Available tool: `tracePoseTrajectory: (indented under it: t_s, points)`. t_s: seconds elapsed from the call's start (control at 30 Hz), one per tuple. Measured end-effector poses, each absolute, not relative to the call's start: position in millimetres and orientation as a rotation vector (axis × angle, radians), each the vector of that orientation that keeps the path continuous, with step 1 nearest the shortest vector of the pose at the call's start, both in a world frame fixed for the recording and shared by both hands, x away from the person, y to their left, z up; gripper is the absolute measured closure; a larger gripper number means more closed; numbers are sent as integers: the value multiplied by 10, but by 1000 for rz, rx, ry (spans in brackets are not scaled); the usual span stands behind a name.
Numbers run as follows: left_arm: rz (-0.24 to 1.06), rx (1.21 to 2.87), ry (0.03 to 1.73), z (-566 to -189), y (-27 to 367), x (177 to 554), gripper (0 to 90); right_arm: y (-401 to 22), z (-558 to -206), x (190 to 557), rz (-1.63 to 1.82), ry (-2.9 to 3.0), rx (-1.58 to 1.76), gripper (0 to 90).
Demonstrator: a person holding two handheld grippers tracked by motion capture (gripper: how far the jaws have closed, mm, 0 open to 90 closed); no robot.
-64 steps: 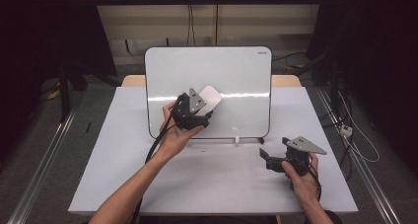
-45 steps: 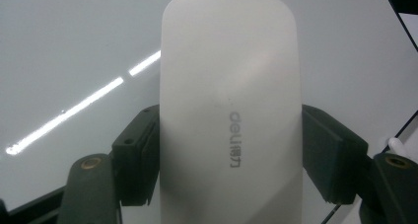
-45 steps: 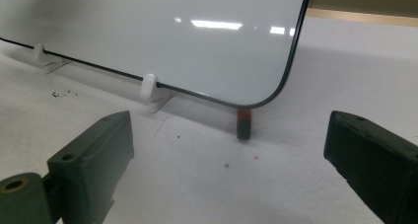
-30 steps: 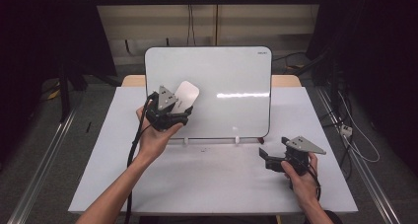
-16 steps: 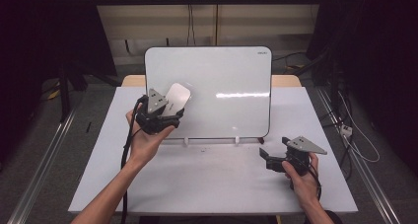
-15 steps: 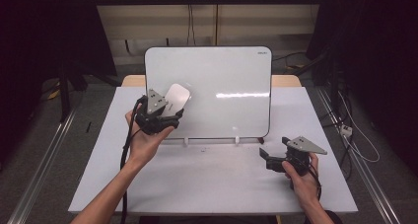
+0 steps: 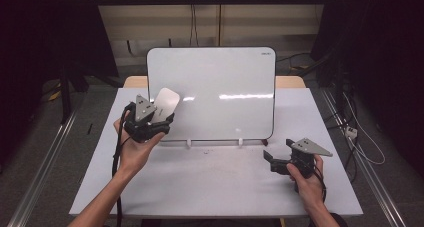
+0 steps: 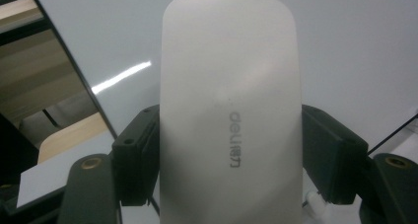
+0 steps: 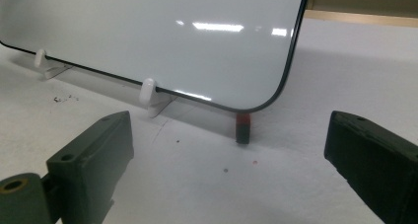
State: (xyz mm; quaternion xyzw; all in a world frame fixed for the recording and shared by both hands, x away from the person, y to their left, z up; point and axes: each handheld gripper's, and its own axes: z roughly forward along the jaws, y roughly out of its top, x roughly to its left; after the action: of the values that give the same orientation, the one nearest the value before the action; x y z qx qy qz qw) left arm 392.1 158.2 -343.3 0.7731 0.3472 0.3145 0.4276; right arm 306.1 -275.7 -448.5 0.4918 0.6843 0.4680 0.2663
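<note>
- Left claw (image 7: 150, 121) is clamped on a white eraser (image 7: 164, 103), jaws pressed on its long sides; the left claw's own view shows the eraser (image 8: 229, 125) w/ its printed back facing the camera.
- Eraser sits at the whiteboard's (image 7: 215, 87) left edge, about mid-height; pad side seems to face the board, but contact vs. just off the surface I can't tell.
- Right claw (image 7: 280, 159) is spread wide w/ nothing in it, low over the counter (image 7: 220, 187) just below the board's lower right corner.
- Progress, my read: wiping looks nearly or fully done, as the board face shows no marks in high view, only glare. Maybe a last pass, then set the eraser down.
- Small dark block w/ red band (image 9: 242, 128) stands on the counter under the board's lower corner, near the right claw, so mind it.
- Board leans on white clip feet (image 9: 147, 92); pushing hard may shift it.
- Room: wide bare counter in front of the board; counter's left edge is close to the left hand (image 7: 134, 149), so less margin there.
</note>
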Motion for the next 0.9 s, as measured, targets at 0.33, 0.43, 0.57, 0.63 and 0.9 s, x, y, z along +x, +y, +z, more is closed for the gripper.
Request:
tracePoseTrajectory:
  t_s: [0.33,0.43,0.57,0.63,0.9]
  points:
    - [814,1949,898,-3616,1730,3875,310,-2746,-4485,3067,1252,1845,1332,47]
    - [828,1968,882,-3655,1731,3894,310,-2740,-4479,3056,1255,1848,1334,47]
    - [841,1989,873,-3716,1692,3929,310,-2744,-4483,3059,1254,1847,1334,47]
    - [842,2001,868,-3746,1670,3959,311,-2744,-4485,3062,1256,1847,1332,47]
    - [874,2035,833,-3789,1550,4016,311,-2743,-4484,3063,1251,1846,1335,47]
